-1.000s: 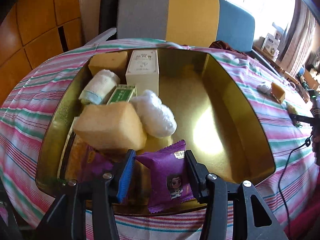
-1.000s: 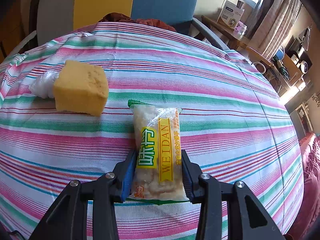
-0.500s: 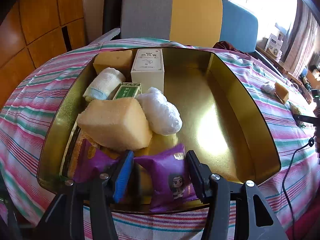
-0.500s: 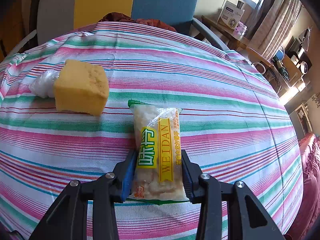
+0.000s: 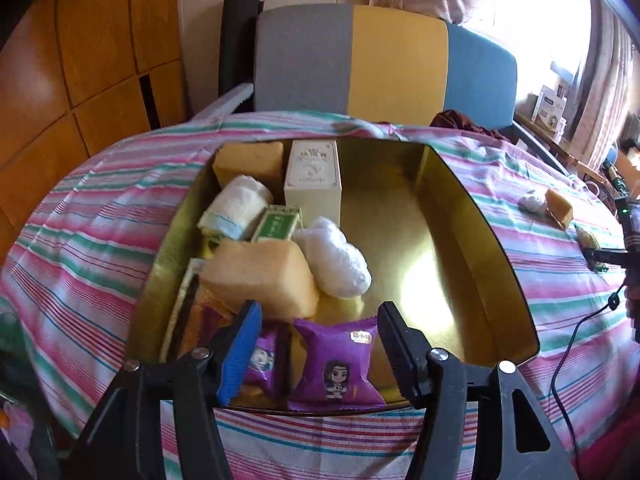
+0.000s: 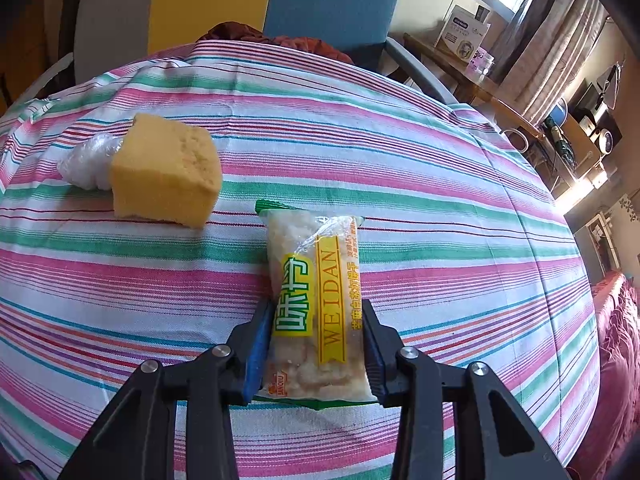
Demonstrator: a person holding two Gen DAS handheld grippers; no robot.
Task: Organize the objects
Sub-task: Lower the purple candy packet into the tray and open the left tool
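Observation:
A gold tray (image 5: 488, 240) lies on the striped tablecloth and holds a sponge (image 5: 260, 278), a white wad (image 5: 334, 262), a rolled towel (image 5: 236, 206), a cream box (image 5: 314, 176) and a green box (image 5: 280, 222). A purple snack packet (image 5: 336, 364) rests at the tray's near edge. My left gripper (image 5: 318, 320) hovers over it with its jaws opening, and the pads are clear of the packet. In the right wrist view my right gripper (image 6: 316, 340) is shut on a clear yellow-labelled snack packet (image 6: 316, 280) lying on the cloth.
A loose yellow sponge (image 6: 164, 176) and a white plastic wad (image 6: 86, 160) lie on the cloth left of the right gripper. A second purple packet (image 5: 262, 364) sits beside the left blue pad. A multicoloured chair back (image 5: 384, 64) stands behind the table. A black cable (image 5: 576, 328) trails at the right.
My left gripper let go of the purple packet, spread its jaws and lifted back from the tray. The packet now rests at the tray's edge. The right gripper kept still on its packet.

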